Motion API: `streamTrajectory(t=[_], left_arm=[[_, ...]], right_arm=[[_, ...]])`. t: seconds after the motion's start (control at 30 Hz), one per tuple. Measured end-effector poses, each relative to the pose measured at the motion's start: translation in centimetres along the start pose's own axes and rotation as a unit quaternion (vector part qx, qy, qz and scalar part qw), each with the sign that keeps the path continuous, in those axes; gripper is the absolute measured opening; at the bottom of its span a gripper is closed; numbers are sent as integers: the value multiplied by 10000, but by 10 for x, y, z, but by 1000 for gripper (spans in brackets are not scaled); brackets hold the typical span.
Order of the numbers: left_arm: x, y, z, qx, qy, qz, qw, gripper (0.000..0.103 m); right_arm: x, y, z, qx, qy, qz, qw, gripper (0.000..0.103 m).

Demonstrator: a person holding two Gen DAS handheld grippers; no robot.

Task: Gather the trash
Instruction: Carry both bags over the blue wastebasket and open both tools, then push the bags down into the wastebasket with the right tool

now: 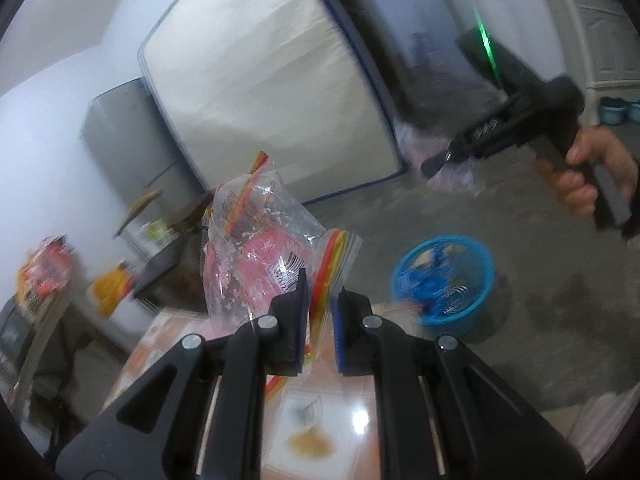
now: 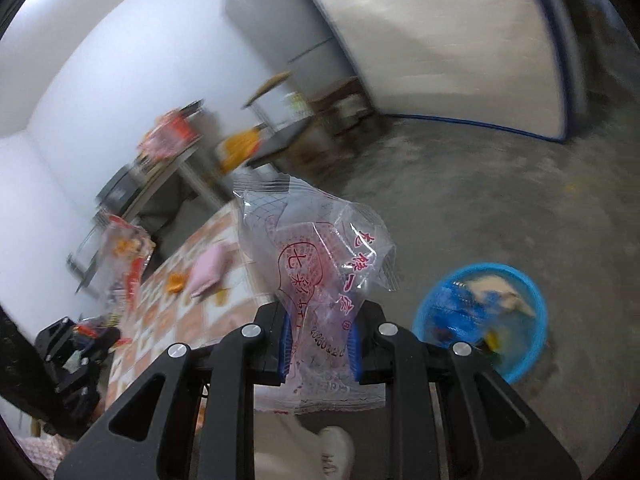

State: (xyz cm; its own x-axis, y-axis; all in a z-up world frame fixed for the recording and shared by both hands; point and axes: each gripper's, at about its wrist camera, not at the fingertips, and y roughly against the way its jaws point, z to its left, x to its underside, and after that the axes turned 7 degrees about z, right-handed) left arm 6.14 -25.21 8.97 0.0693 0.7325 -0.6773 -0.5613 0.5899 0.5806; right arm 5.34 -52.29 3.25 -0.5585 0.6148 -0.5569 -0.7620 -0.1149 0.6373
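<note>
Both grippers, left (image 1: 318, 300) and right (image 2: 320, 328), pinch clear crinkled plastic wrappers (image 1: 256, 240) (image 2: 316, 256); we judge release only above the round blue plastic basket (image 2: 520, 280).

The right gripper (image 2: 320, 336) is clamping a clear plastic wrapper (image 2: 320, 264) printed with red characters between its blue pads (image 2: 286, 340). A blue basket (image 2: 484, 320) holding scraps is sitting on the grey floor (image 2: 500, 200) to the right, while the tiled table (image 2: 180, 312) is lying to the left.
</note>
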Motion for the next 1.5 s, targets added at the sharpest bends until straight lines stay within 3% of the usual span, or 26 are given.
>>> streamTrajectory(t=[0.2, 0.3, 0.4, 0.57, 0.73, 0.97, 1.1, 1.2, 1.27, 1.33, 1.5], left_arm=[[-36, -43, -73, 867, -317, -122, 9957, 9], [-39, -67, -107, 1098, -469, -85, 9928, 9], [-35, -102, -146, 1122, -682, -13, 9913, 9], [-25, -169, -179, 1207, -604, 290, 9904, 9], [-19, -234, -198, 1138, -528, 592, 9903, 9], [-9, -324, -192, 1244, -87, 1057, 9865, 12], [12, -365, -196, 1396, 8, 1373, 9806, 23], [20, -373, -195, 1398, 196, 1546, 9778, 35], [15, -362, -189, 1268, 208, 1327, 9828, 60], [10, -353, -189, 1092, 201, 1136, 9873, 70], [2, -307, -197, 1112, -231, 1103, 9874, 73]], right_arm=[[26, 19, -69, 428, -676, -134, 9967, 22], [36, 17, -93, 634, -914, -100, 9937, 22], [46, 10, -114, 833, -1081, -16, 9906, 22], [56, -10, -137, 971, -1220, 203, 9876, 22], [57, -33, -159, 989, -1299, 401, 9858, 22], [51, -67, -188, 843, -1511, 624, 9829, 22], [48, -87, -198, 870, -1606, 782, 9801, 22], [48, -96, -203, 891, -1606, 863, 9792, 22], [48, -99, -208, 861, -1669, 876, 9783, 22], [47, -101, -211, 749, -1746, 871, 9779, 22], [25, -113, -211, 170, -1598, 968, 9823, 22]])
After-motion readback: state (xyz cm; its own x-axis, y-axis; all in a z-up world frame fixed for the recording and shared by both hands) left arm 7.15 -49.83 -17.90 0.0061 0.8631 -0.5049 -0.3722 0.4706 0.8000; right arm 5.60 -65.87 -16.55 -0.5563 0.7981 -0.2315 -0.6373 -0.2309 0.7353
